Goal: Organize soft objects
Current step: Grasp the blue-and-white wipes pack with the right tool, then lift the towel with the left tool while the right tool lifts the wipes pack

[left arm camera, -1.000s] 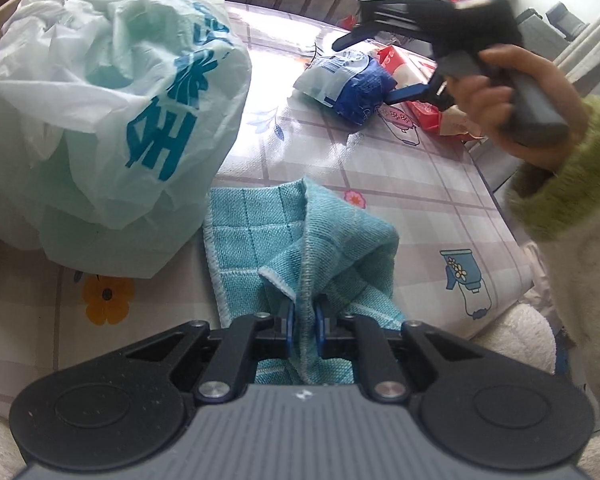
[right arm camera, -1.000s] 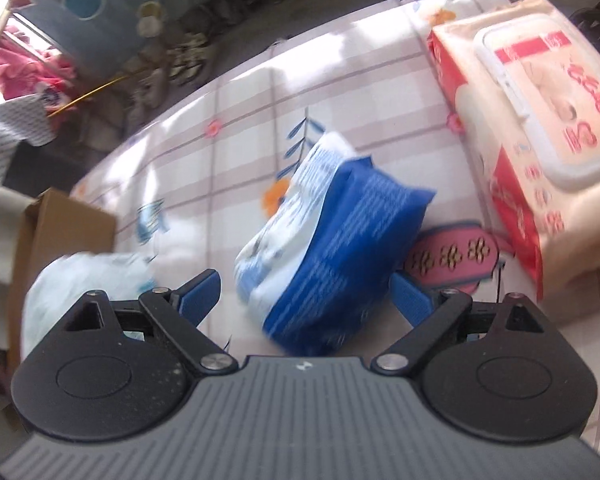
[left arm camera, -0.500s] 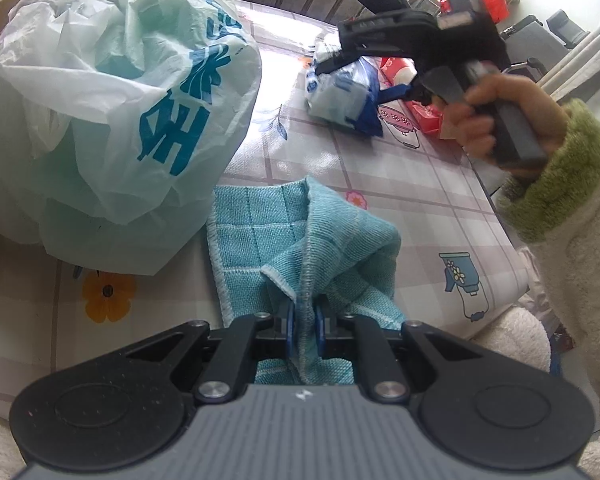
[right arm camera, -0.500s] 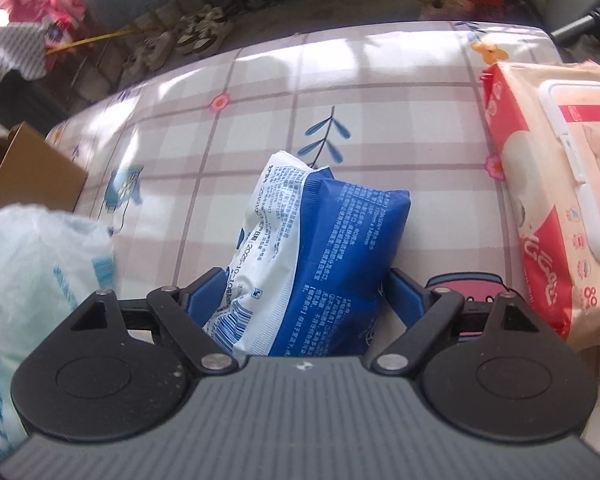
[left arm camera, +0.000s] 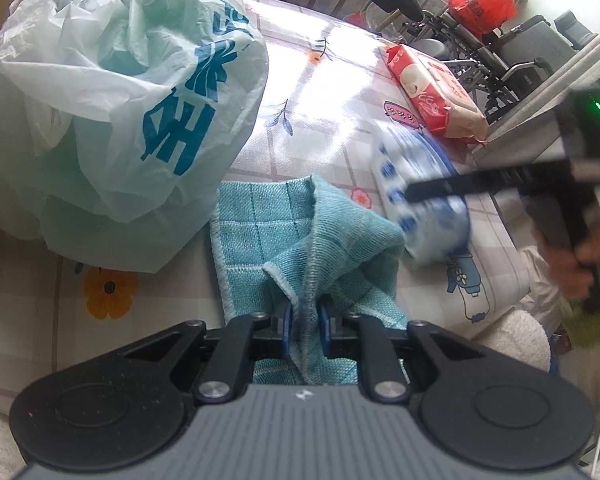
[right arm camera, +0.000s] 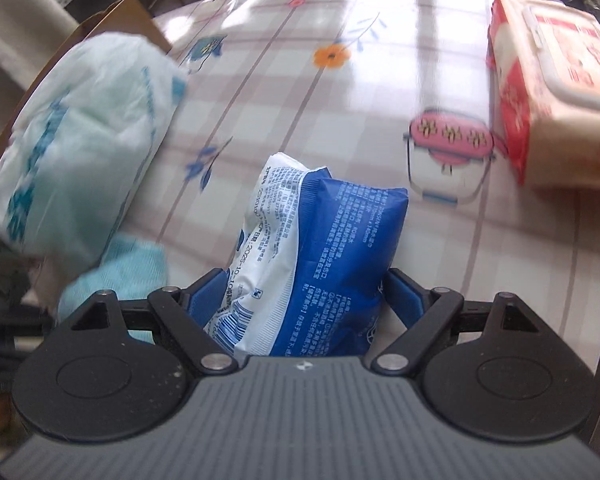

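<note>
A teal cloth (left arm camera: 340, 240) lies bunched on the patterned table (left arm camera: 332, 92). My left gripper (left arm camera: 305, 320) has a raised fold of it between its blue pads; the jaws are opening but still touch the fold. A blue and white soft pack (right arm camera: 332, 248) sits between the pads of my right gripper (right arm camera: 304, 296), which is shut on it. In the left wrist view that pack (left arm camera: 416, 184) hangs blurred just right of the cloth, with the right gripper (left arm camera: 428, 216) and a hand (left arm camera: 572, 268) behind it. The right wrist view shows the cloth (right arm camera: 128, 268) at lower left.
A big crumpled white and teal plastic bag (left arm camera: 112, 100) fills the table's left side, also the plastic bag (right arm camera: 80, 152). A red and peach wipes pack (left arm camera: 432, 92) lies at the far right edge, also the wipes pack (right arm camera: 552, 92). A cardboard box (right arm camera: 128, 12) stands behind the bag.
The right gripper closed on the blue and white pack and carried it from the far side of the table to beside the teal cloth. The left gripper's pads have parted slightly.
</note>
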The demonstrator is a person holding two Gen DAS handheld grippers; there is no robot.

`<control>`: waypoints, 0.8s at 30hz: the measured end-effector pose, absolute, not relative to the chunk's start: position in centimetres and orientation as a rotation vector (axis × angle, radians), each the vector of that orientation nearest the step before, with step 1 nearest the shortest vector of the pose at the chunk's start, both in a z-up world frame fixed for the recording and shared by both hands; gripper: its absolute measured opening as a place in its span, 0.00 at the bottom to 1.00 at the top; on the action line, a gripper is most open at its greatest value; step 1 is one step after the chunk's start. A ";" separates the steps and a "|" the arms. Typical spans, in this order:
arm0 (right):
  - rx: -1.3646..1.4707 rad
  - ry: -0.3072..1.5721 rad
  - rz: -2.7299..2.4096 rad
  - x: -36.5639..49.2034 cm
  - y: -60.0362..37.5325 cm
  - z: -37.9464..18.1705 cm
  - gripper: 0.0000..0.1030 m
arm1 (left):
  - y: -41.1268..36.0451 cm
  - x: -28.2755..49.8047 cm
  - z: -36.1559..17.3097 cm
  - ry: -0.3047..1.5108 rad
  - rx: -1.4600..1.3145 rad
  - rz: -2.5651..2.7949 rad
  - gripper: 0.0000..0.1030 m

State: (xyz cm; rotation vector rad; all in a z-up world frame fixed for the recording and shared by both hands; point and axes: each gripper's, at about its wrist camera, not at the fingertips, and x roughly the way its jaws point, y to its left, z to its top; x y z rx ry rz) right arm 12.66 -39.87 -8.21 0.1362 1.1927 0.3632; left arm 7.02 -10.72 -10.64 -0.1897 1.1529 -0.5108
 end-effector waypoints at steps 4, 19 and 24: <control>0.140 1.185 0.362 10.6 -40.6 -8.2 0.84 | -10.9 7.2 -10.6 1.167 -0.188 -0.502 0.17; 0.245 1.157 0.392 8.7 -41.1 -7.3 0.92 | -13.3 7.1 -10.0 1.182 -0.126 -0.492 0.51; 0.233 1.136 0.400 8.1 -40.7 -7.1 0.95 | -14.2 7.1 -10.1 1.190 -0.125 -0.482 0.64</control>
